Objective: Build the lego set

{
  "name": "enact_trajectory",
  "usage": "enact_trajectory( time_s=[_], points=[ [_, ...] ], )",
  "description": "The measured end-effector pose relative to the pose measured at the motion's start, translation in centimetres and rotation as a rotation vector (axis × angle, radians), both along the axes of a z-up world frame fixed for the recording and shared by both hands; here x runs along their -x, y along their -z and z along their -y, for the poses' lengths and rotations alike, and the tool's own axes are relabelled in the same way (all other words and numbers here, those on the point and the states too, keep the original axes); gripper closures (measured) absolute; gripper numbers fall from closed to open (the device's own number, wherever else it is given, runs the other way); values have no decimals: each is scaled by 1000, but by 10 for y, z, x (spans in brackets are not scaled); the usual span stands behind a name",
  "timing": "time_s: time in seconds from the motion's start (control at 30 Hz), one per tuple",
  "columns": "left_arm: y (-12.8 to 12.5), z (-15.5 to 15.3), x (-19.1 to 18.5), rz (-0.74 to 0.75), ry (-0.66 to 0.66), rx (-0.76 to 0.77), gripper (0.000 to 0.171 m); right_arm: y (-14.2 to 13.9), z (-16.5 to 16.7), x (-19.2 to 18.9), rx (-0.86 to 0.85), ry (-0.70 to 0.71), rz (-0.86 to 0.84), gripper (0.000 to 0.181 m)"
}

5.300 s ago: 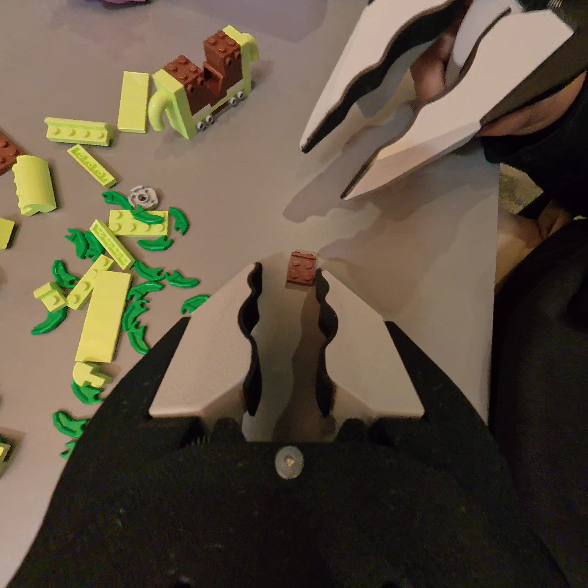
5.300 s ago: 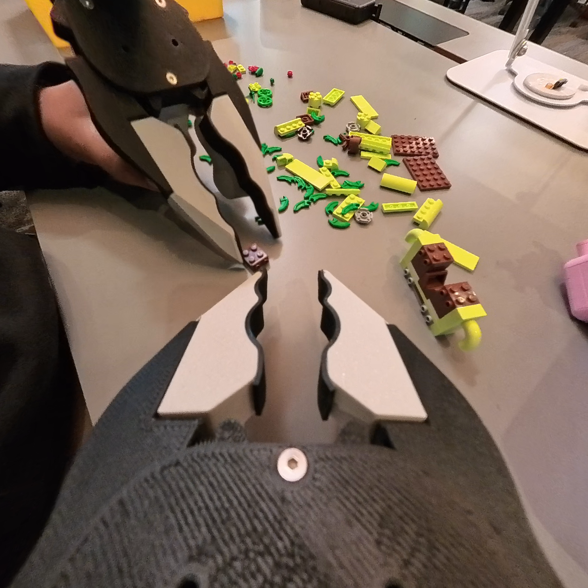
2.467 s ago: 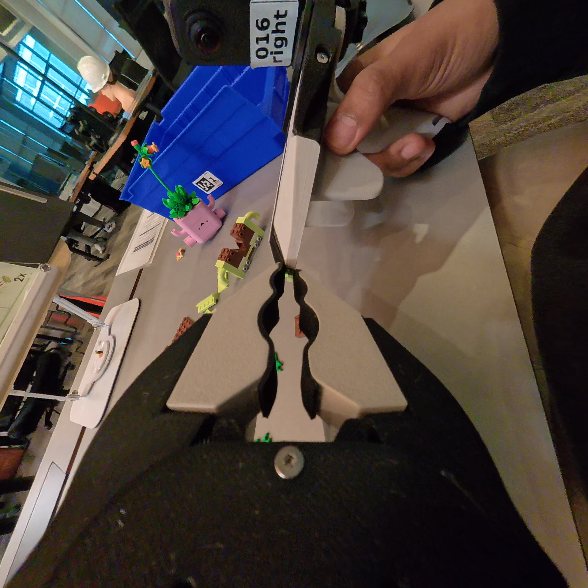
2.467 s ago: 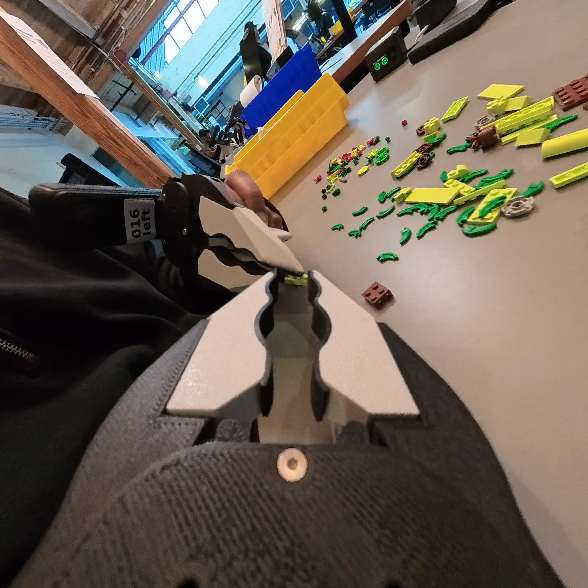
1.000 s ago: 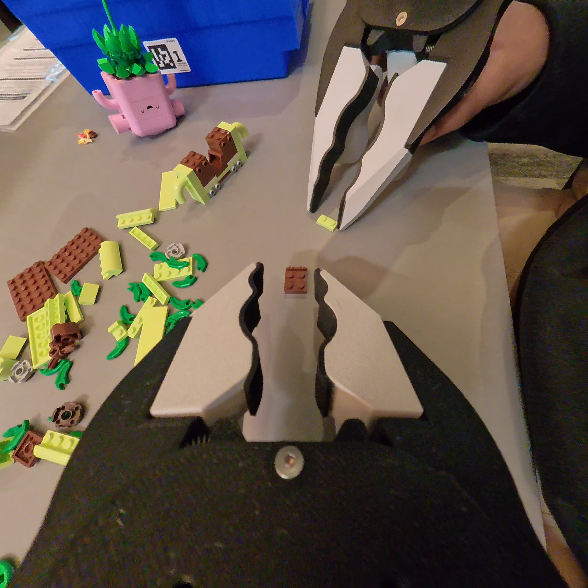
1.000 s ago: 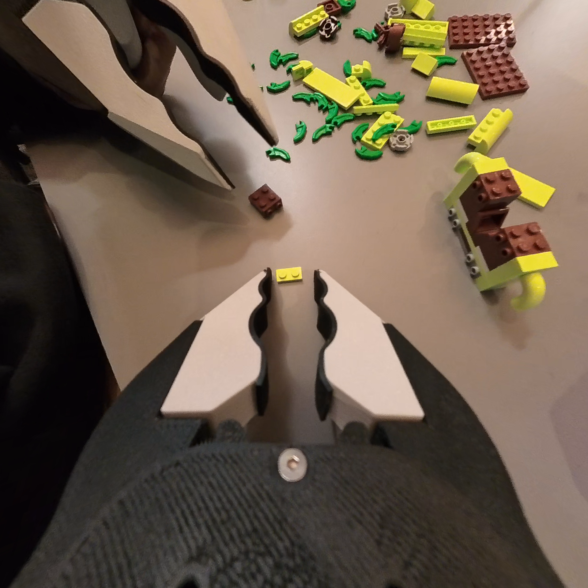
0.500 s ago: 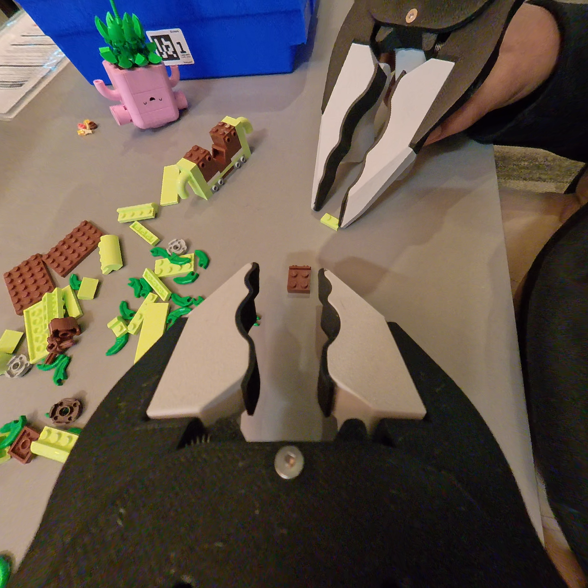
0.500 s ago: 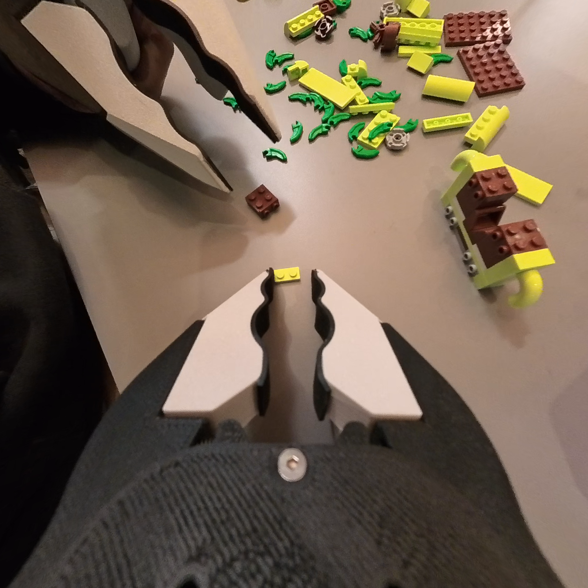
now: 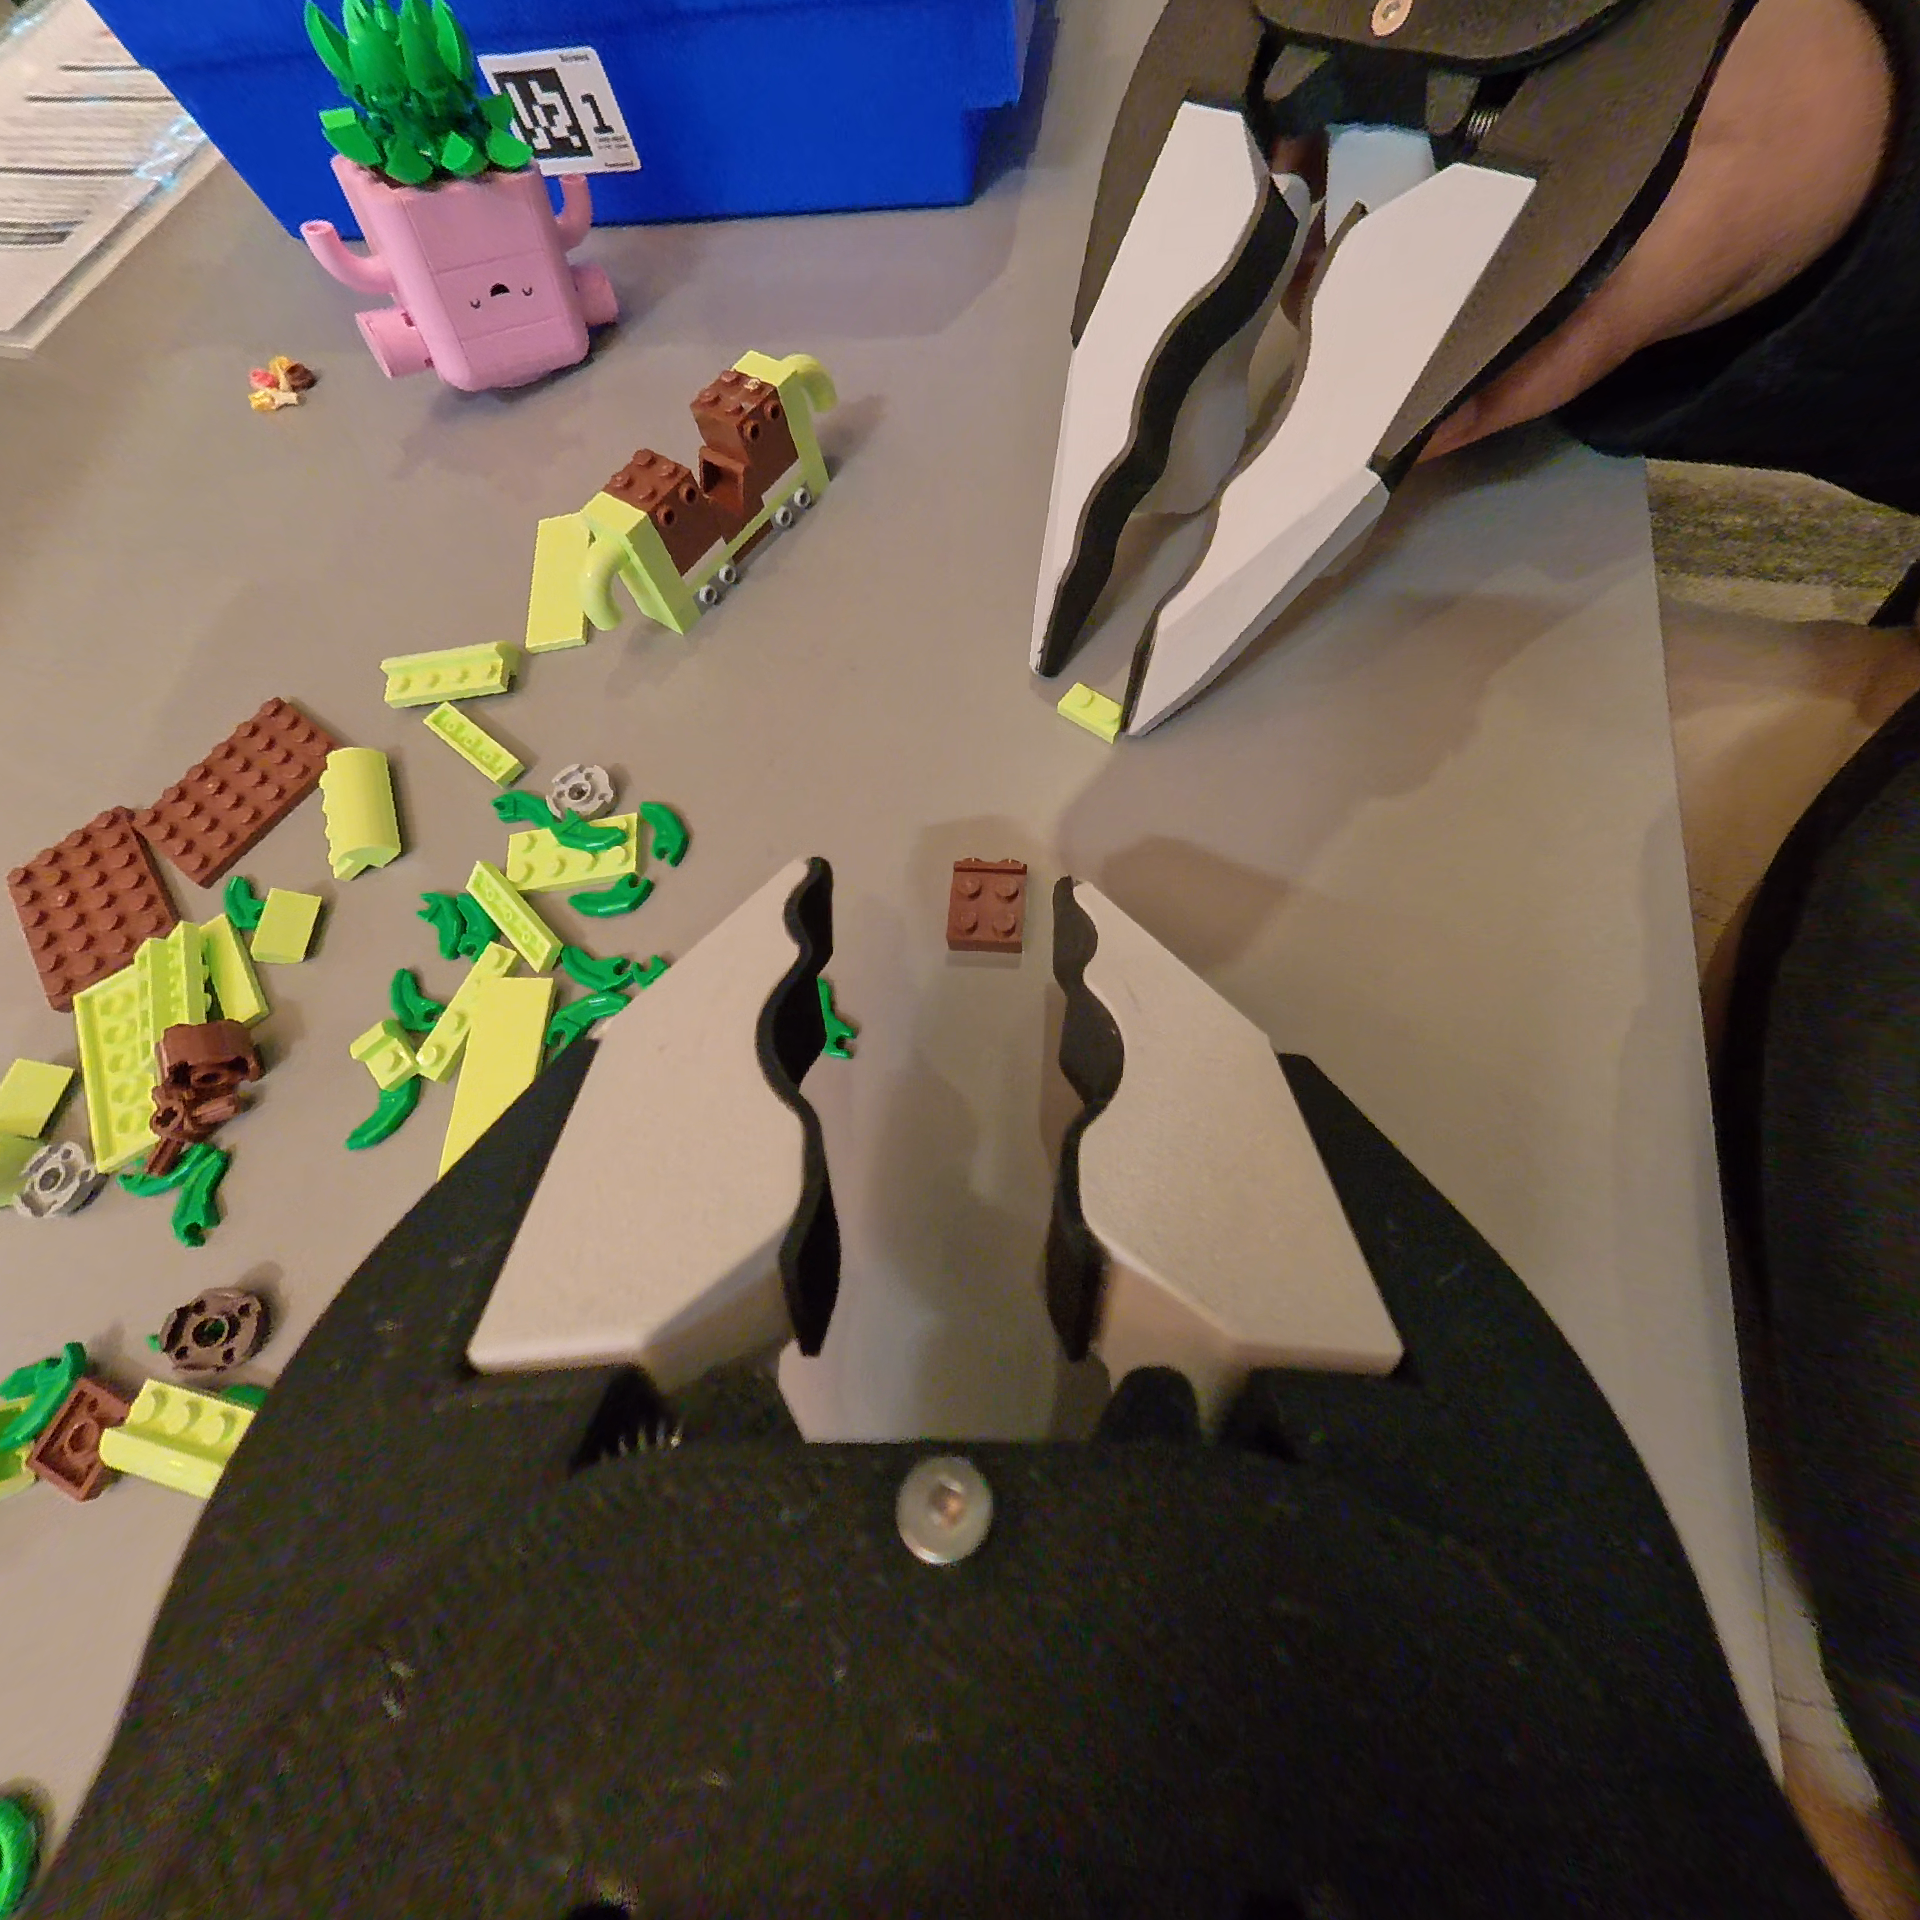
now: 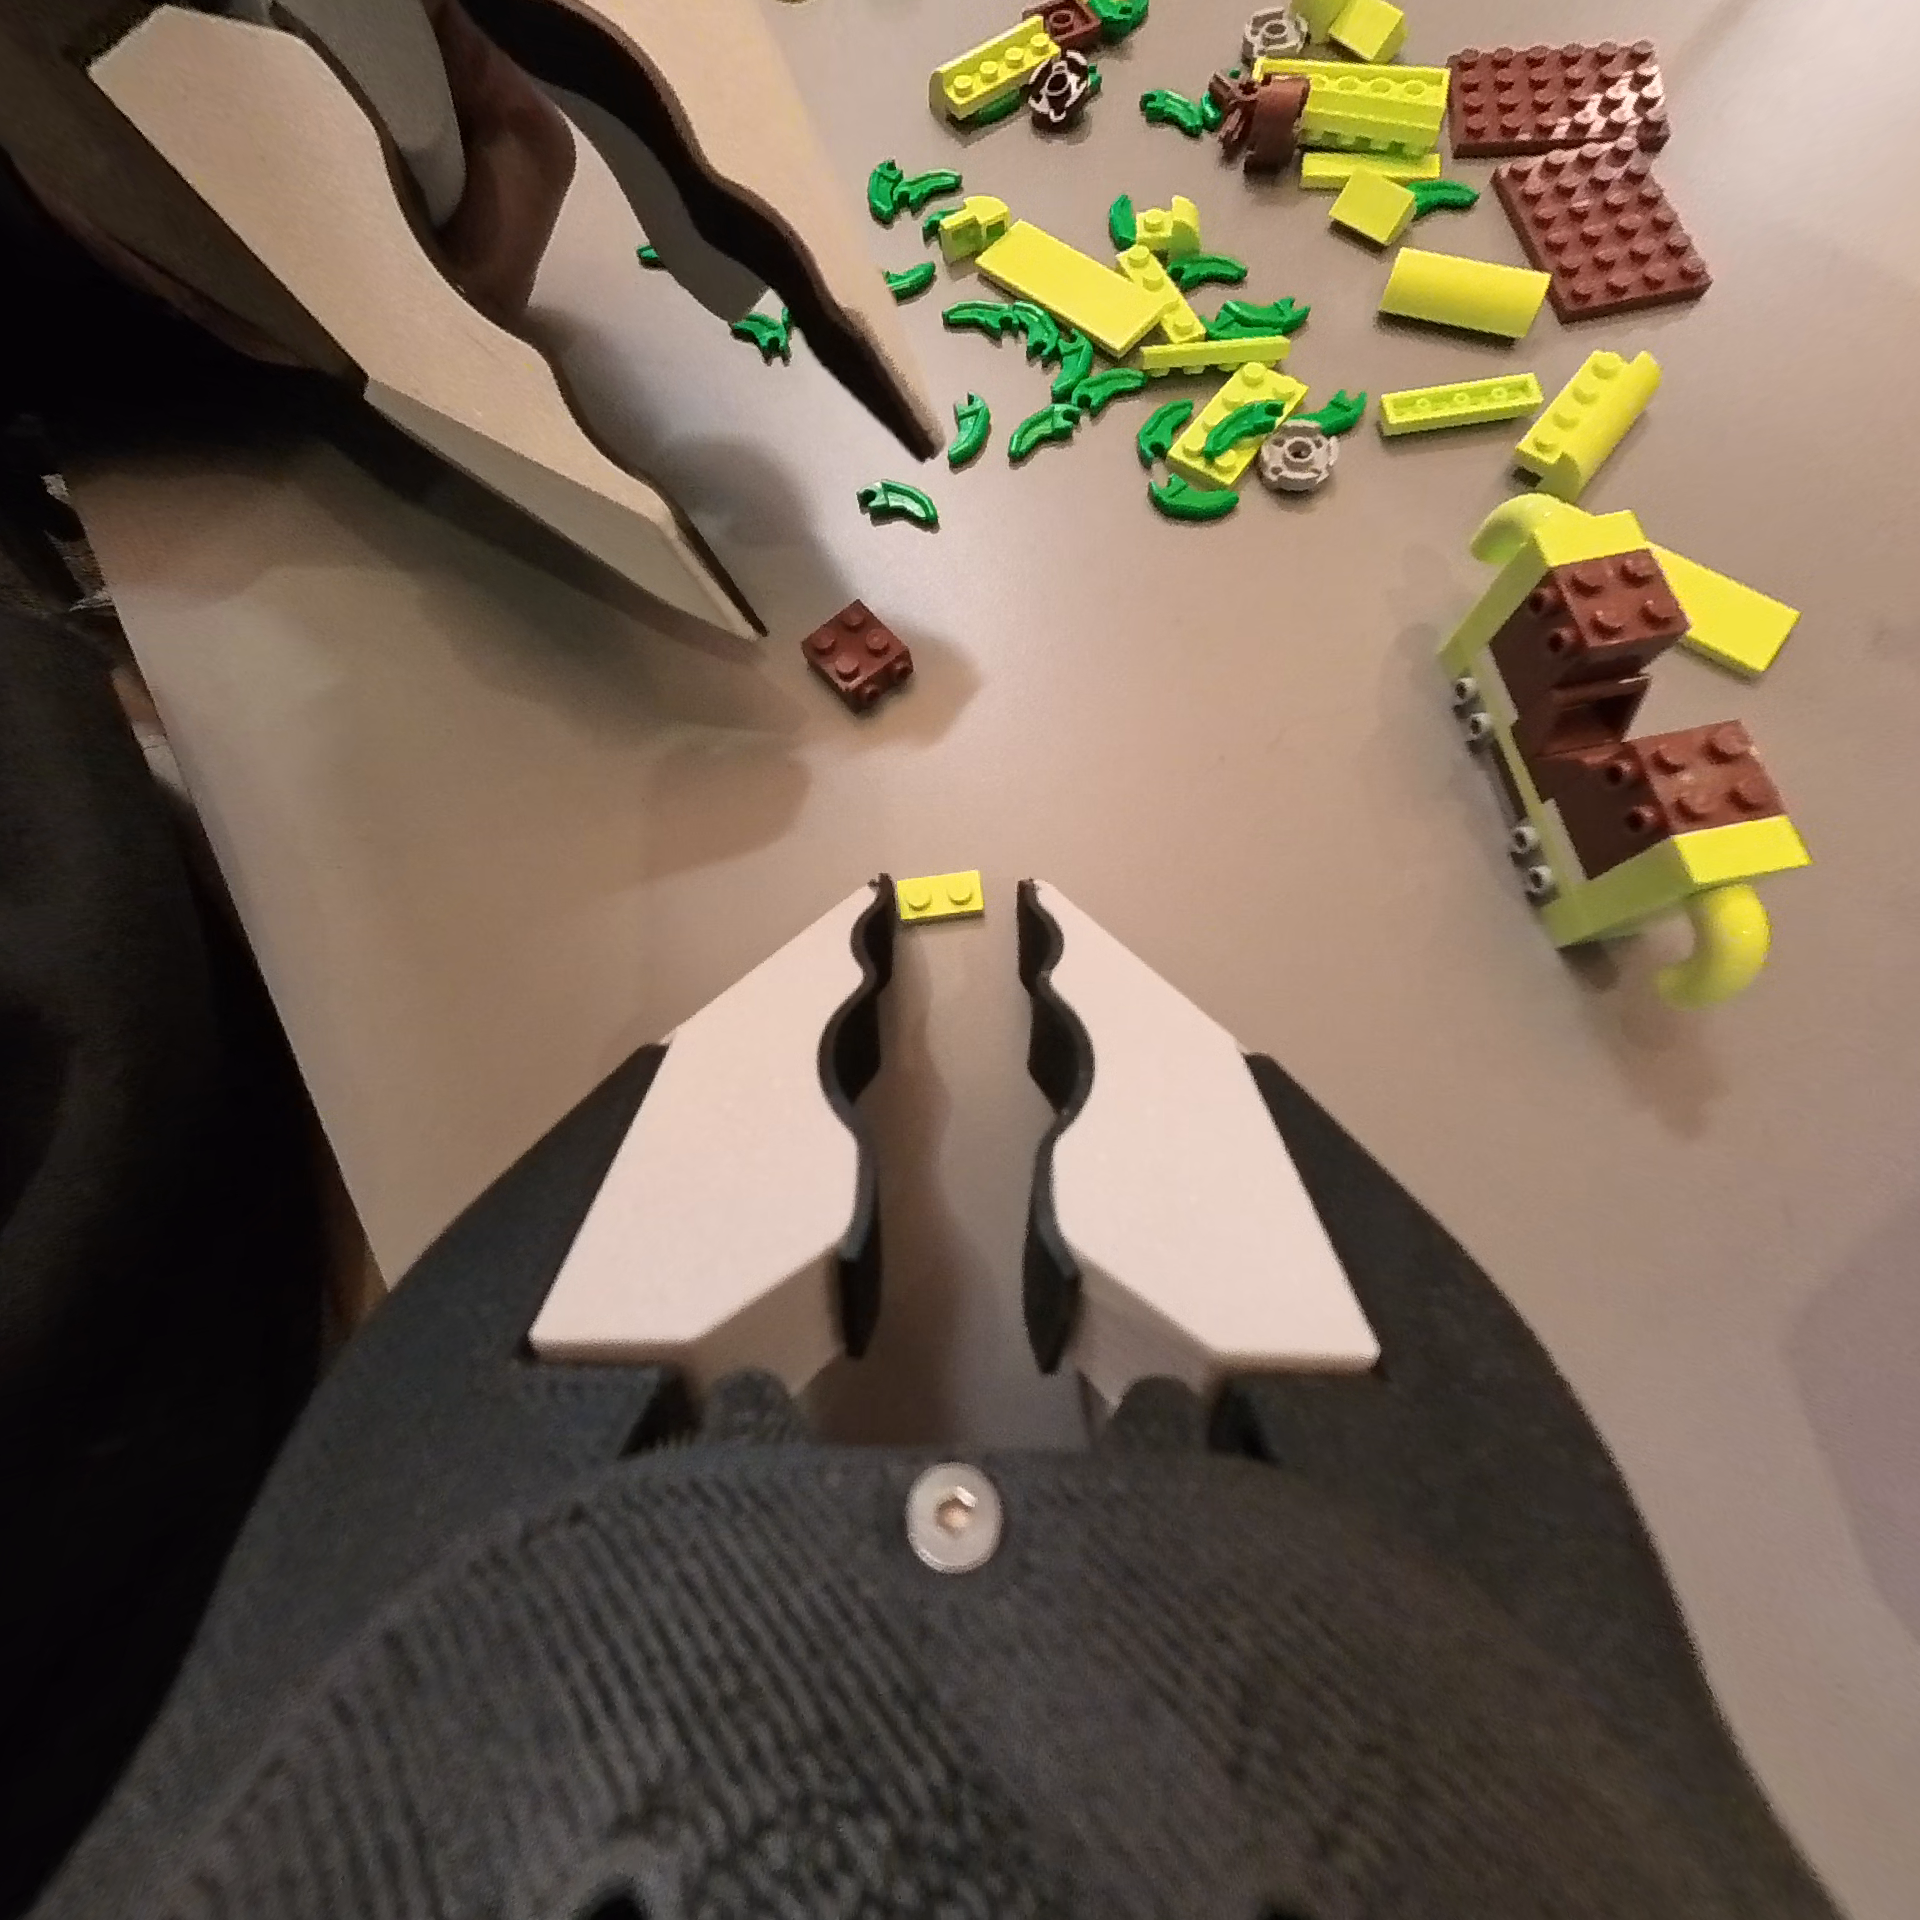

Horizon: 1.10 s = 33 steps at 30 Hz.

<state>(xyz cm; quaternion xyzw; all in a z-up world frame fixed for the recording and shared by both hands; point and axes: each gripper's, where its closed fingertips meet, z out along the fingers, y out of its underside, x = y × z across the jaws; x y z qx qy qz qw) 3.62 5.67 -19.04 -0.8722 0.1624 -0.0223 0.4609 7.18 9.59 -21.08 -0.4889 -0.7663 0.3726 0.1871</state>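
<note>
A small brown 2x2 brick point(image 9: 985, 904) lies on the grey table point(image 9: 1299, 935) just ahead of my left gripper point(image 9: 940, 883), which is open and empty with the brick between its tips. It also shows in the right wrist view point(image 10: 857, 655). A small lime 1x2 plate point(image 10: 940, 896) lies flat between the tips of my right gripper point(image 10: 953, 888), close to the left finger; the jaws are open and not clamped on it. The left wrist view shows that plate point(image 9: 1089, 713) at the right gripper's point(image 9: 1091, 696) tips. The left gripper point(image 10: 840, 538) appears top left in the right wrist view.
A part-built lime and brown model point(image 9: 707, 499) lies on its side, also in the right wrist view point(image 10: 1621, 748). Loose lime plates, green leaves and brown plates point(image 9: 156, 852) are scattered left. A pink pot figure point(image 9: 468, 260) and blue bin point(image 9: 727, 94) stand behind. The table edge point(image 9: 1683, 935) is right. One gripper's finger ends stand about 7 centimeters off the other's.
Both grippers, raised together over a small lime piece 2.5 s ago, are back low over the table. In the last second my left jaws opened wider and the right jaws narrowed slightly around the plate.
</note>
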Motion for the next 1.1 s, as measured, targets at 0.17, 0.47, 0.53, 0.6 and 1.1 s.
enact_trajectory(
  time_s=[0.17,0.47,0.53,0.6,1.1],
  points=[
    [-1,-1,3,4,-17,-6,127,-6,4,-1,-25,-36,-52,160],
    [14,-2,-1,11,8,102,128,-6,3,-2,-130,-64,-106,156],
    [18,-2,-2,4,12,122,135,-6,4,-1,-121,-68,-103,160],
    [16,-4,-1,-3,8,113,139,-9,6,1,-108,-69,-109,162],
    [22,-3,-8,73,62,178,158,1,8,-4,-94,-94,12,165]
  ],
)
